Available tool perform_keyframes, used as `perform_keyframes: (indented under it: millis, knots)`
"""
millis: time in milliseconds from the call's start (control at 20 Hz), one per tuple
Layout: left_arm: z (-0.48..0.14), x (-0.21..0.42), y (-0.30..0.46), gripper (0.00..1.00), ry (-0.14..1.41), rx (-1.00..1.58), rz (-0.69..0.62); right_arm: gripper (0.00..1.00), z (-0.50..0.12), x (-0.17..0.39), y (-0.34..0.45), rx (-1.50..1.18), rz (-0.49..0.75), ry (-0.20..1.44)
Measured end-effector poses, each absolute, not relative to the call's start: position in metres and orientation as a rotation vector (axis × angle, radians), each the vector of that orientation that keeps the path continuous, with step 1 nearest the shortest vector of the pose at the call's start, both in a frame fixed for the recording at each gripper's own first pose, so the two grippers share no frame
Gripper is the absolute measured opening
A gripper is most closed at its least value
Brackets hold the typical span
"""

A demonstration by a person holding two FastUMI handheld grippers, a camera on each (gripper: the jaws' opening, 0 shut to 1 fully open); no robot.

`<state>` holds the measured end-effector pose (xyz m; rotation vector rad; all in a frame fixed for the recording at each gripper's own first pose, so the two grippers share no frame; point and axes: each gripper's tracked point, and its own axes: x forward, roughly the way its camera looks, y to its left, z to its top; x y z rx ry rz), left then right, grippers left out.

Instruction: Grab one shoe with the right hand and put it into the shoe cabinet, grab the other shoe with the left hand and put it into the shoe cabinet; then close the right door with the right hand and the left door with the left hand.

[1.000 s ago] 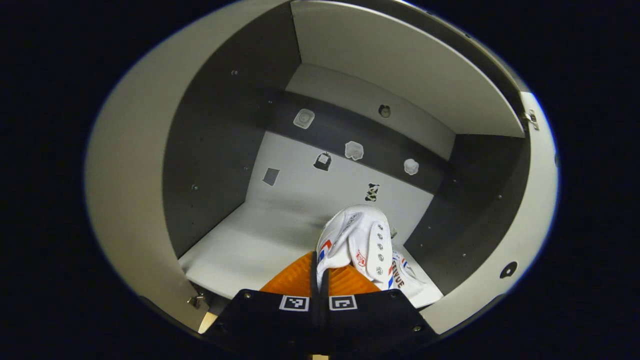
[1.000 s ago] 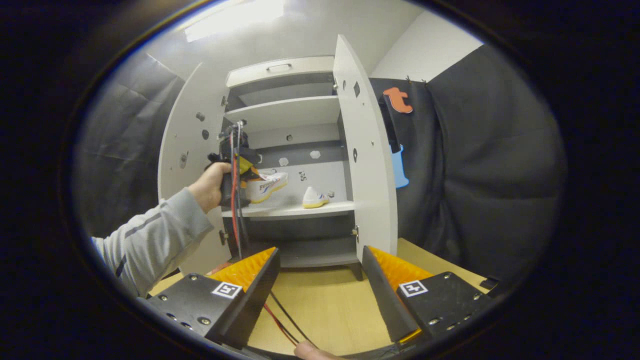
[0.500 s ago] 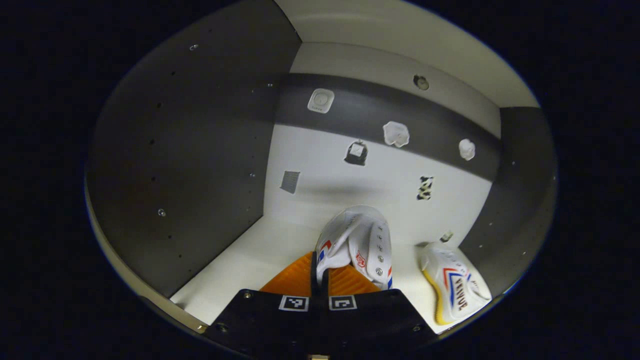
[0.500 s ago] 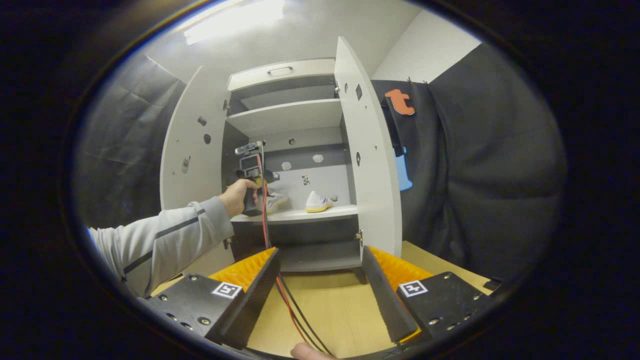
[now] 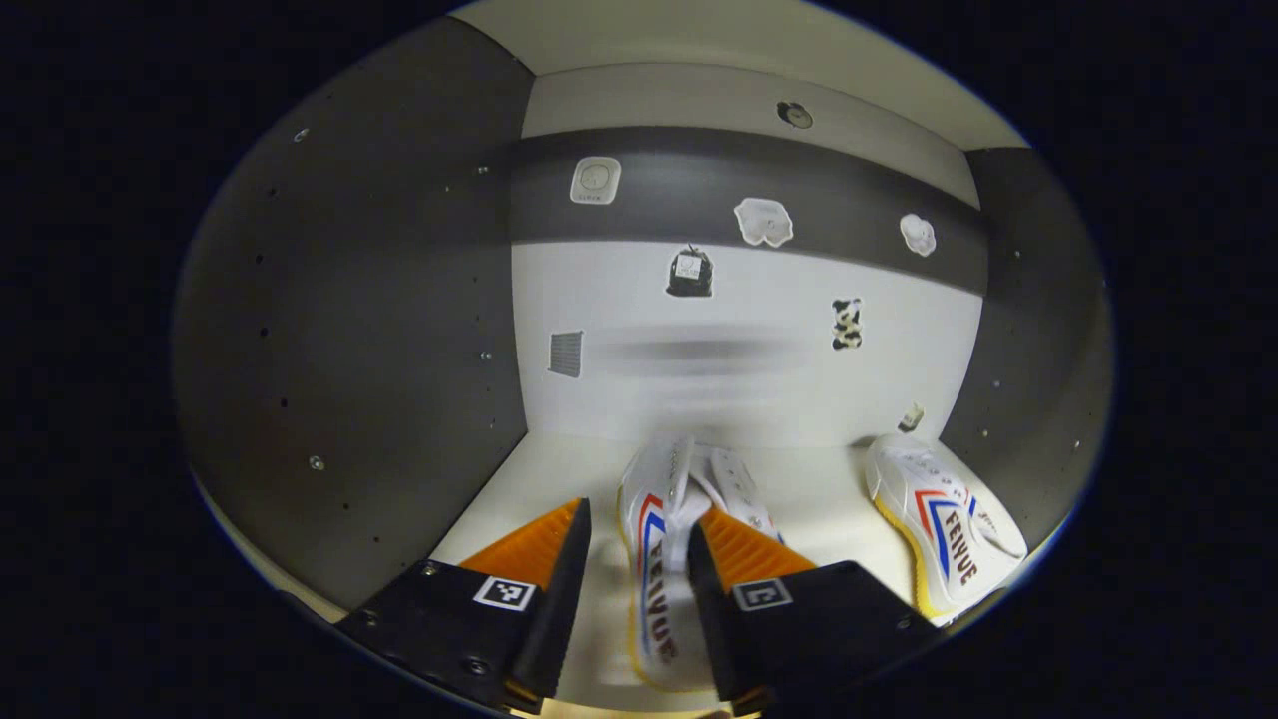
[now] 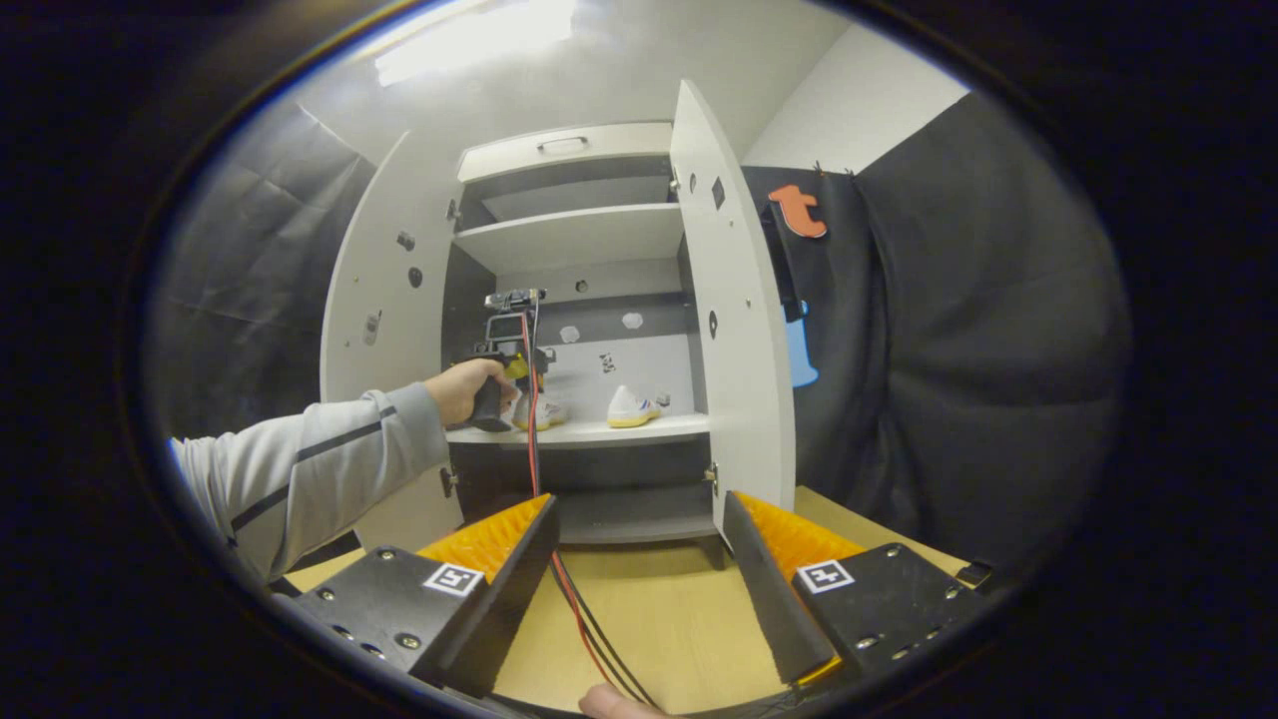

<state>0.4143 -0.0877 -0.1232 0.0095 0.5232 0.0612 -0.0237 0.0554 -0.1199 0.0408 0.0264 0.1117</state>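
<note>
Inside the shoe cabinet, a white shoe (image 5: 654, 559) with red and blue stripes lies on the white shelf (image 5: 819, 489), toe toward the back wall. My left gripper (image 5: 639, 514) is open, one finger on each side of that shoe. The other white shoe (image 5: 944, 524) rests at the shelf's right end. In the right gripper view, the left gripper (image 6: 514, 374) is held by a hand at the middle shelf, with both shoes (image 6: 629, 407) on it. My right gripper (image 6: 641, 499) is open and holds nothing, over the wooden table (image 6: 659, 609).
The cabinet (image 6: 579, 240) stands with its left door (image 6: 384, 300) and right door (image 6: 734, 330) swung open. A grey sleeve (image 6: 300, 479) reaches in from the left. Red and black cables (image 6: 574, 609) trail across the table. Small stickers dot the cabinet's back wall (image 5: 699, 330).
The left gripper lowered the shoe onto the shelf and opened; the shoe now lies between its spread fingers. The right gripper has barely moved.
</note>
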Motion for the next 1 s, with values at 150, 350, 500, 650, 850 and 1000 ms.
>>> perform_keyframes:
  millis: [150,350,500,650,850,1000]
  knots:
    - [-0.098,0.405,-0.084,0.98,0.471,0.07,0.034,0.98,-0.113,-0.03,0.054,0.046,0.111,0.012]
    - [-0.063,0.373,-0.082,0.99,0.408,0.052,0.02,0.98,-0.104,-0.04,0.047,0.044,0.087,-0.004]
    - [-0.043,0.333,-0.088,0.99,0.372,-0.009,-0.036,0.98,-0.094,-0.051,0.041,0.038,0.071,-0.022]
    - [-0.015,0.286,-0.088,0.99,0.304,-0.042,-0.091,0.98,-0.083,-0.057,0.032,0.029,0.041,-0.044]
    - [0.02,0.21,-0.081,0.97,0.176,-0.013,-0.116,0.98,-0.067,-0.053,0.016,-0.006,0.006,-0.058]
    - [0.02,0.152,-0.074,0.96,0.125,0.048,-0.151,0.98,-0.056,-0.041,-0.001,-0.048,-0.023,-0.063]
